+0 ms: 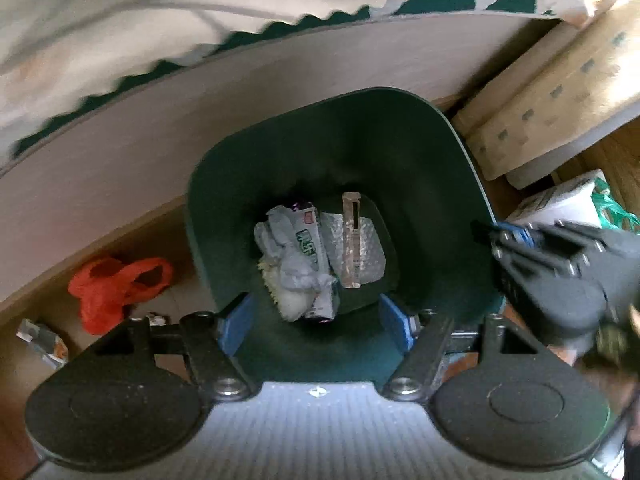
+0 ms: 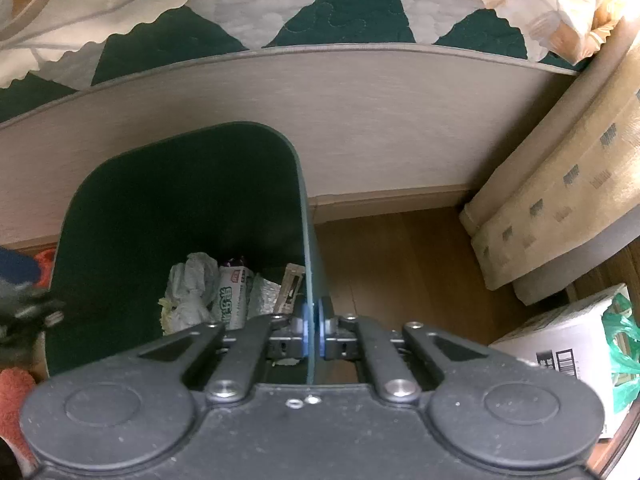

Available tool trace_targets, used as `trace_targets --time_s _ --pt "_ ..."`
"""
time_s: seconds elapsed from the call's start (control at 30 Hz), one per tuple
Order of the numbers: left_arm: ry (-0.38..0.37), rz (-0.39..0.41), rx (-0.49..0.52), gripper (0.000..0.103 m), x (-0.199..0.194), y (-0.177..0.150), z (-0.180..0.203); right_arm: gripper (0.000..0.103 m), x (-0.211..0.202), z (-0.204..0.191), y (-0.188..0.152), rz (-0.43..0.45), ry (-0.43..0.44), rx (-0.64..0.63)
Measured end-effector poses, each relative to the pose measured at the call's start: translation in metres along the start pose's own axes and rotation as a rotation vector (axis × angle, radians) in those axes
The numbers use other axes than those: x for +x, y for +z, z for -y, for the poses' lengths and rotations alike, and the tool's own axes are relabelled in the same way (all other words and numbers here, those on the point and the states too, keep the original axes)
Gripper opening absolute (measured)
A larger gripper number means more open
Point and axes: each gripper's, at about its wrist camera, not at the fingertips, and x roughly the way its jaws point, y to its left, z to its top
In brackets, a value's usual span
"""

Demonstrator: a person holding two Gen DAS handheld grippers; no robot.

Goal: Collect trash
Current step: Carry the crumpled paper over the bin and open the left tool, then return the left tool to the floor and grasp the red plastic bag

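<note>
Right gripper (image 2: 313, 334): clamped on the bin rim (image 2: 306, 240); slipping would tip the bin.
Left gripper (image 1: 316, 322): wide, empty, above the bin (image 1: 224, 184).
Trash (image 1: 304, 256): at the bin's bottom.
Red bag (image 1: 116, 286): uncollected, floor beyond.

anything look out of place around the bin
Yes: a red plastic bag and a small wrapper lie on the floor left of the green bin, not inside it with the other trash.

1. The dark green trash bin (image 1: 420, 168) stood upright and open beside the bed's side panel
2. Crumpled grey paper (image 1: 288, 252), a printed wrapper (image 1: 310, 246) and a clear plastic tube (image 1: 351, 240) lay at its bottom
</note>
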Motion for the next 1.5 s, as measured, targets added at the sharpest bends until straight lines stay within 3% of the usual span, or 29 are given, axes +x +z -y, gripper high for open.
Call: trace_targets --time_s 0.2,0.5,0.63,0.8,1.0,1.17,1.3,1.5 --pt "0.01 0.055 -0.101 0.074 -0.037 -0.038 -0.042 0.003 0.001 0.0 0.001 -0.008 -0.016 0.004" --pt "0.184 0.081 -0.264 0.079 -0.044 -0.068 -0.141 0.003 0.004 -0.001 0.002 -0.024 -0.027 0.015" --pt "0.24 0.06 -0.323 0.079 -0.017 -0.072 -0.18 0.003 0.006 0.002 0.004 -0.035 -0.031 0.029" --pt "0.254 0.023 -0.365 0.079 0.027 -0.073 -0.215 0.003 0.009 0.002 0.003 -0.051 -0.059 0.021" --pt "0.27 -0.05 -0.35 0.079 0.099 -0.072 -0.246 0.003 0.015 0.009 0.003 -0.079 -0.088 0.037" --pt "0.232 -0.115 -0.491 0.079 0.153 -0.074 -0.283 0.004 0.023 0.006 0.0 -0.117 -0.137 0.038" --pt "0.239 -0.127 -0.464 0.079 0.184 -0.068 -0.288 0.005 0.029 0.006 -0.003 -0.145 -0.152 0.04" --pt "0.307 -0.135 -0.428 0.078 0.215 -0.07 -0.29 0.006 0.036 0.012 -0.006 -0.177 -0.162 0.064"
